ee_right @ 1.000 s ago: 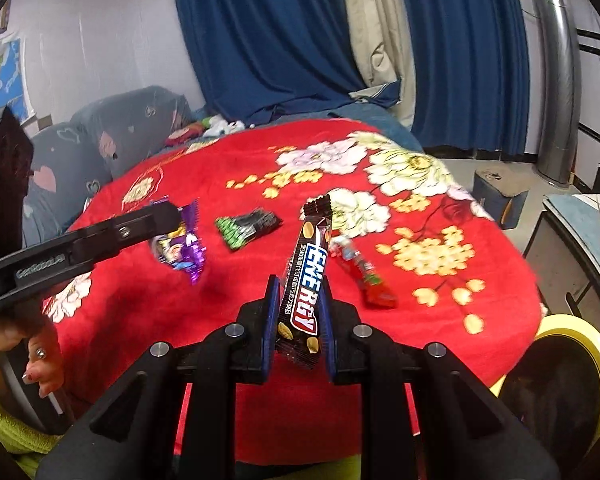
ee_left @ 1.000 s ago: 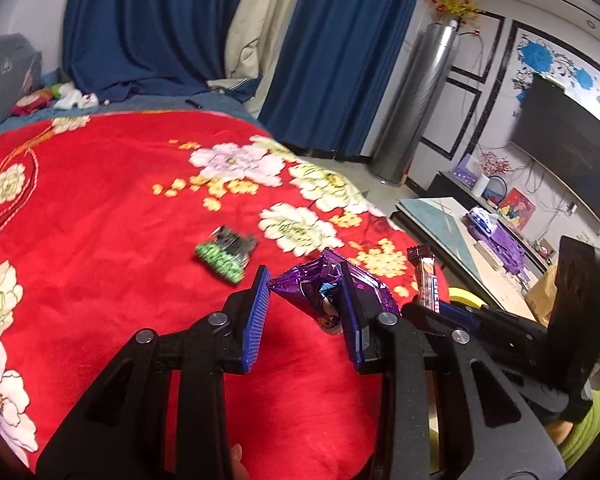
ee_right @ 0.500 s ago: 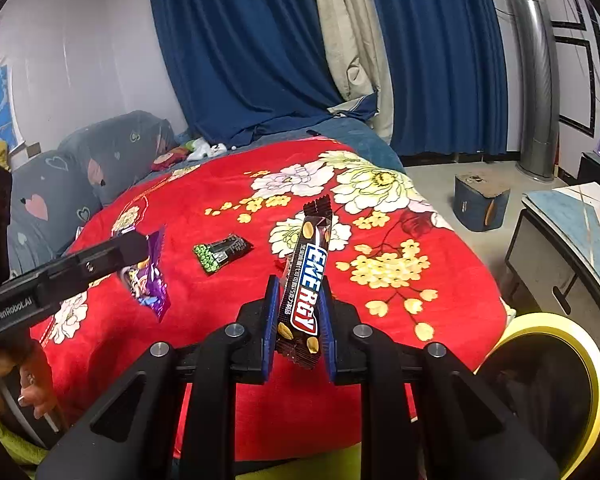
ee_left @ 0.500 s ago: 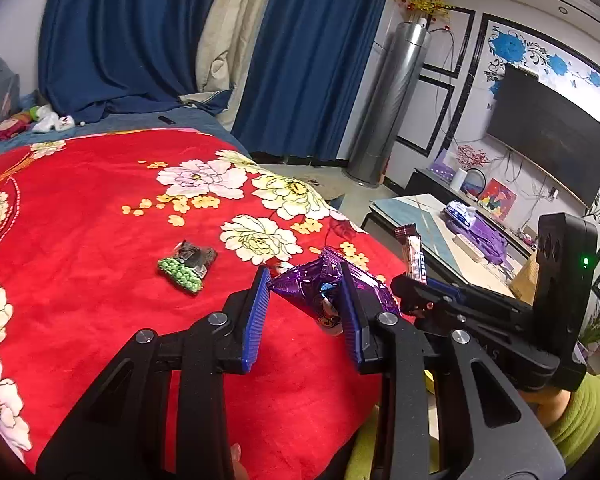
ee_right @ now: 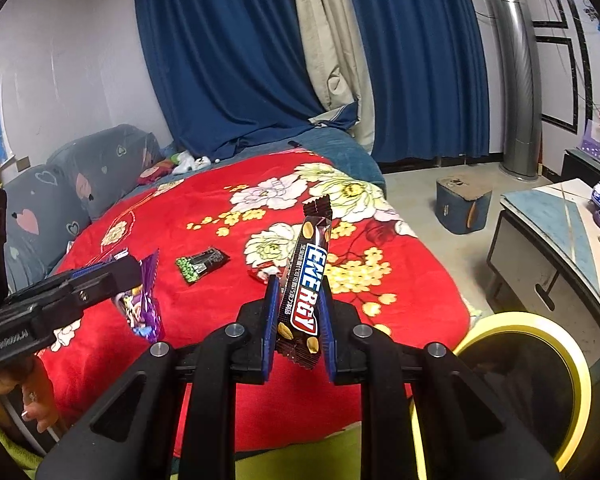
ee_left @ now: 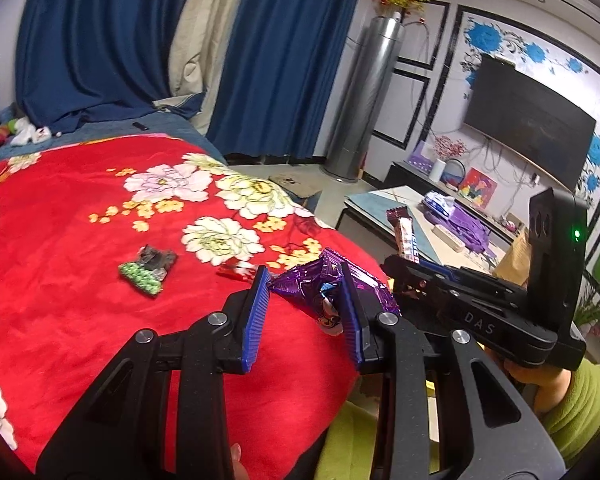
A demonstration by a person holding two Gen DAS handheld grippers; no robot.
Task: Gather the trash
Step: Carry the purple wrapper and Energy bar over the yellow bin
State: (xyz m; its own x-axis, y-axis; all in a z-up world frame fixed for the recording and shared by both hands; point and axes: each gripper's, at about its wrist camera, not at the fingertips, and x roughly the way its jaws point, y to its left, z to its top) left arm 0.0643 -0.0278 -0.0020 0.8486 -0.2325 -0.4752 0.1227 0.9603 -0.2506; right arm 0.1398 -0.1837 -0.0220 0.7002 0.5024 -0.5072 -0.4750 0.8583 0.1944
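Observation:
My left gripper holds a purple foil wrapper between its blue pads, above the near edge of the red flowered blanket; the wrapper also shows in the right wrist view. My right gripper is shut on a brown "ENERGY" bar wrapper, held upright; it shows in the left wrist view. A green and black wrapper and a red and white wrapper lie on the blanket.
A yellow-rimmed black bin stands on the floor to the right of the bed. A low table stands beyond it, and a small blue stool farther back. Grey cushions lie at the bed's left.
Both grippers have pulled back and up from the bed with their wrappers. The bin shows more fully in the right wrist view.

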